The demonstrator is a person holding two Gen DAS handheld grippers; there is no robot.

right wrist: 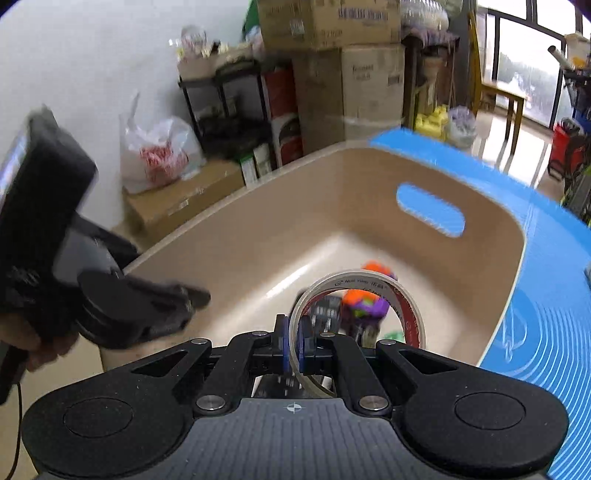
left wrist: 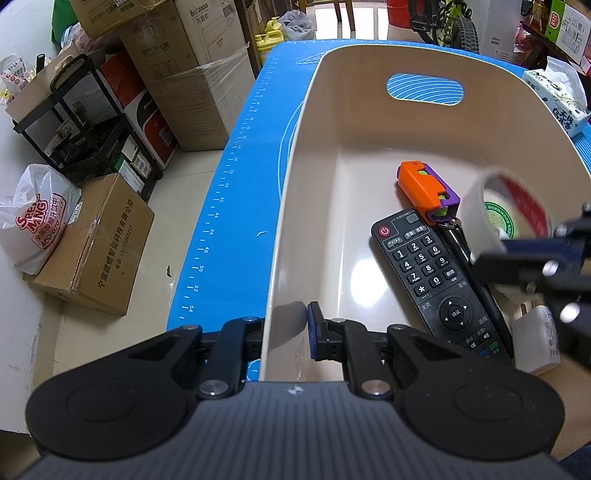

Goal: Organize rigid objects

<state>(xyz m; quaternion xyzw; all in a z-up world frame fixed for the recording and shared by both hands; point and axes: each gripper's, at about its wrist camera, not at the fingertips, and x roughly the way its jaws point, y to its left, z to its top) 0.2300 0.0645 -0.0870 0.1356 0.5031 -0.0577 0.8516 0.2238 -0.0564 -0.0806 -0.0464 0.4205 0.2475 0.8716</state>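
A beige bin [left wrist: 291, 192] stands on a blue mat [left wrist: 236, 162]. Inside lie a black remote [left wrist: 428, 273], an orange and purple toy [left wrist: 428, 192], a black pen [left wrist: 476, 273], a white charger [left wrist: 535, 336] and a green-labelled item [left wrist: 498, 218]. My left gripper [left wrist: 284, 328] straddles the bin's left wall, one finger outside and one inside, shut on the wall. My right gripper [right wrist: 293, 347] is shut on a roll of clear tape [right wrist: 354, 306] and holds it above the bin's inside; the roll also shows, blurred, in the left wrist view [left wrist: 506, 210].
Cardboard boxes [left wrist: 92, 243], a white plastic bag [left wrist: 33, 218] and a black shelf rack [left wrist: 81, 122] stand on the floor left of the table. A tissue pack [left wrist: 557, 99] lies on the mat right of the bin. A bicycle [left wrist: 450, 22] stands behind.
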